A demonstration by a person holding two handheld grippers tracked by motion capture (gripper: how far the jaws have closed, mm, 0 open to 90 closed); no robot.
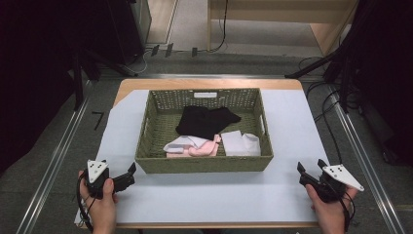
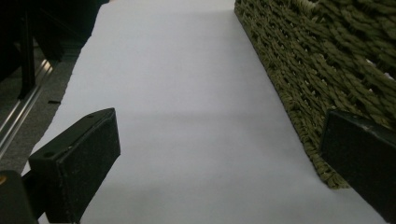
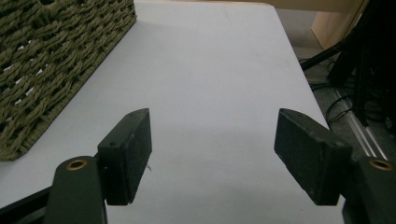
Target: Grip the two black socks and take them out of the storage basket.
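Note:
A green woven basket (image 1: 203, 165) stands in the middle of the white-covered table (image 1: 204, 195). Inside it lie a black garment (image 1: 202, 120), a pink cloth (image 1: 204, 147) and white cloths (image 1: 241, 143). My left gripper (image 1: 124, 176) rests on the table by the basket's near left corner, jaws wide open and empty; the basket wall (image 2: 317, 79) runs along the right of the left gripper view. My right gripper (image 1: 310, 171) sits near the table's front right, also open and empty, with the basket corner (image 3: 51, 70) at the left of the right gripper view.
A wooden bench (image 1: 282, 14) stands beyond the table. Cables (image 1: 336, 107) and dark stands (image 1: 350, 58) line the floor on the right, and metal rails (image 1: 58, 156) run along both sides. White table surface (image 3: 210, 79) stretches ahead of the right gripper.

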